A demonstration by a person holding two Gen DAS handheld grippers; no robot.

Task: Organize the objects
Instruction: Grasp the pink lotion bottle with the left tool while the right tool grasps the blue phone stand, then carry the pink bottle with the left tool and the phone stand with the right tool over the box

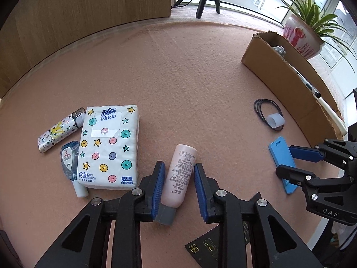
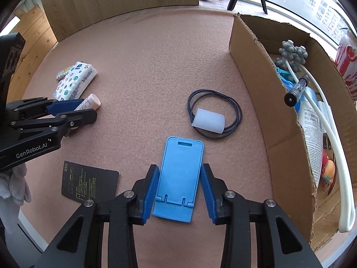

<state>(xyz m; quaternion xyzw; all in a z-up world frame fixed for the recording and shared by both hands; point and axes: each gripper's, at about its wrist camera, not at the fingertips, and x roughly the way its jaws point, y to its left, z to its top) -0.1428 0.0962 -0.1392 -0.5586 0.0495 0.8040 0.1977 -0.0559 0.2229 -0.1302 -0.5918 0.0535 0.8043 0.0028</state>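
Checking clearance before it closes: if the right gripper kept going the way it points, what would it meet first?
Probably the blue phone stand, lying flat between the right gripper pads, then the mat beneath.

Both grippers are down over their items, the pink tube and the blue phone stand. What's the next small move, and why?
Probably close both grippers the rest of the way. The pink tube lies between the left gripper pads, gap on one side; the blue phone stand sits between the right gripper pads, not yet pinched. Then lift toward the cardboard box.
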